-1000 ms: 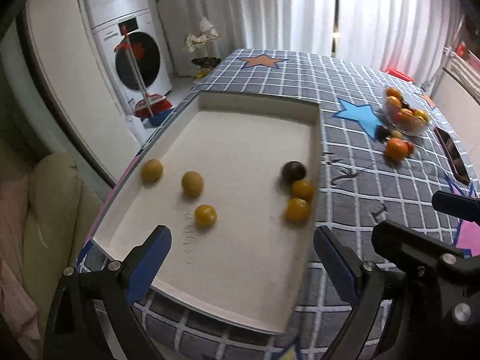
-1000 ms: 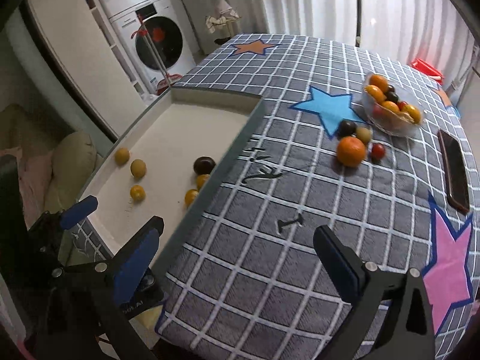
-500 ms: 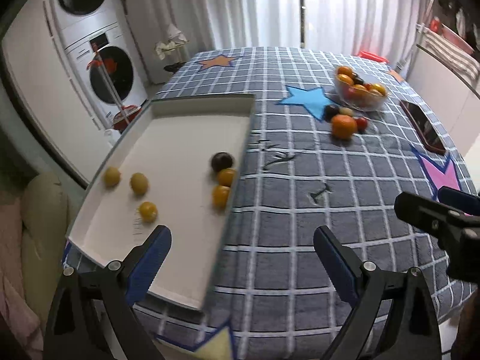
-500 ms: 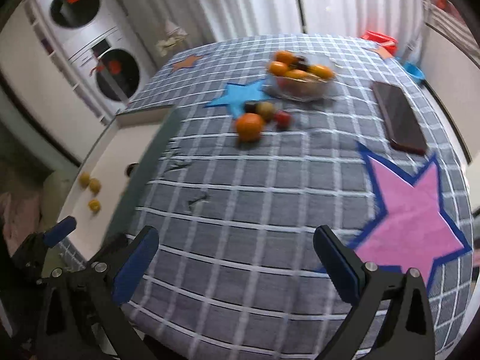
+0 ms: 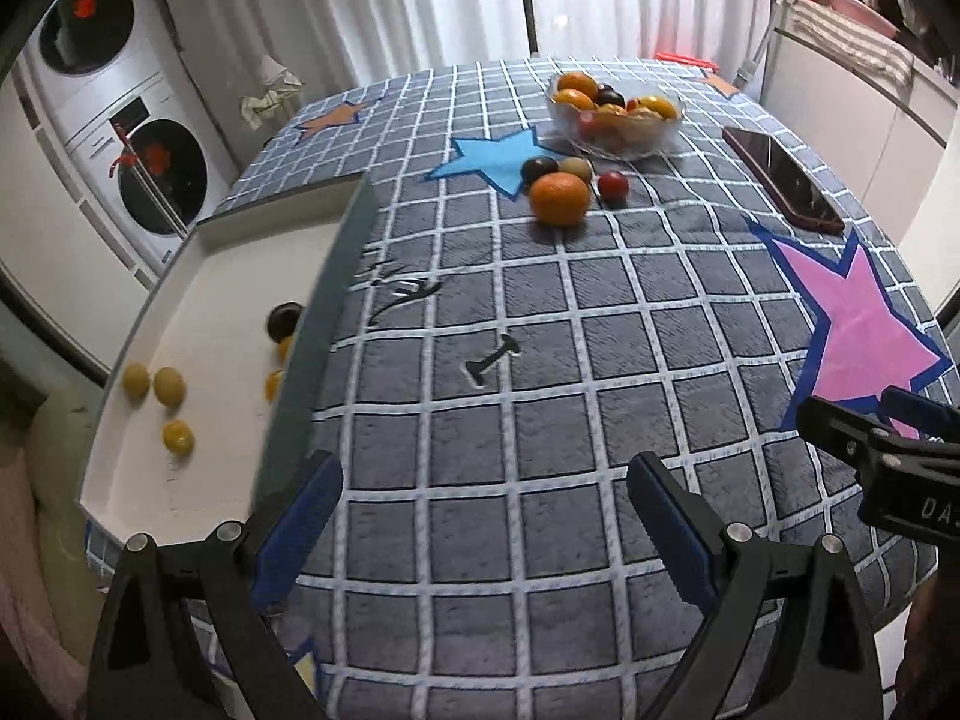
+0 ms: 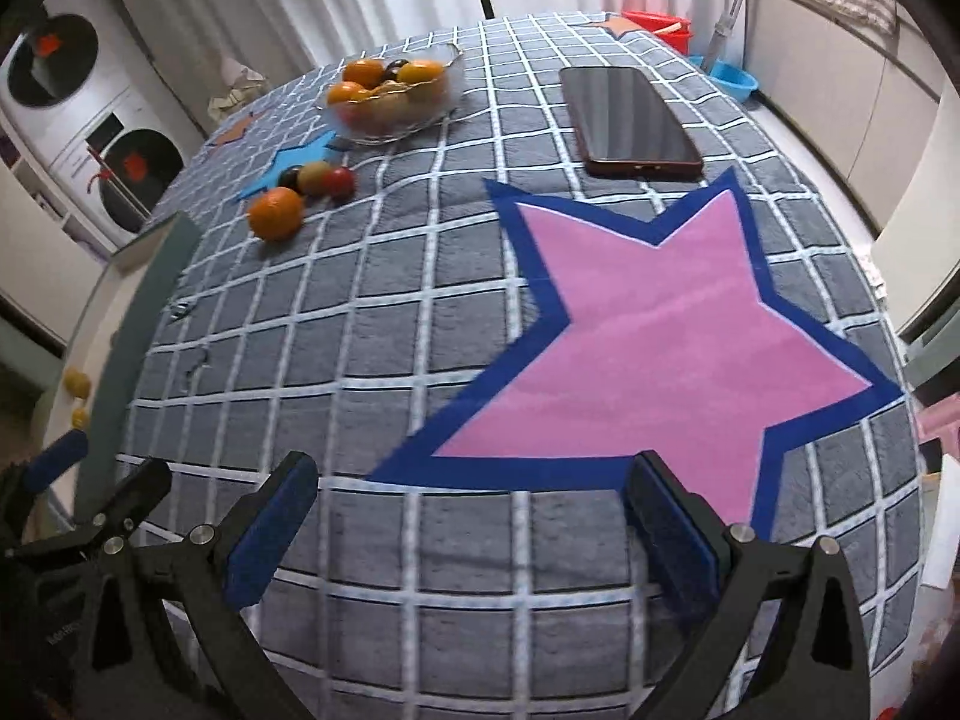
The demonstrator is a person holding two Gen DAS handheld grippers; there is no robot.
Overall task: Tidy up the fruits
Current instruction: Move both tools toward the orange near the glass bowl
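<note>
A white tray [image 5: 228,276] at the table's left edge holds several small yellow fruits [image 5: 169,385] and a dark plum [image 5: 283,321]. Farther back, a glass bowl [image 5: 612,114] is full of mixed fruit. Beside it on the cloth lie an orange [image 5: 559,198], a dark plum [image 5: 539,169], a tan fruit [image 5: 576,168] and a red fruit [image 5: 613,185]. My left gripper [image 5: 486,510] hovers open and empty over the near table edge. In the right wrist view the orange [image 6: 275,213] and bowl [image 6: 393,99] sit far left; my right gripper [image 6: 471,510] is open, empty, above the pink star [image 6: 648,336].
A dark phone [image 5: 783,179] lies at the right of the table, also seen as the phone [image 6: 630,120] beyond the pink star. A grey checked cloth [image 5: 540,360] covers the table. Washing machines [image 5: 108,120] stand left, curtains behind, a counter on the right.
Both grippers have swung right, away from the tray. The tray has slid to the left of each view, and the bowl, loose fruits, phone and pink star now fill the middle.
</note>
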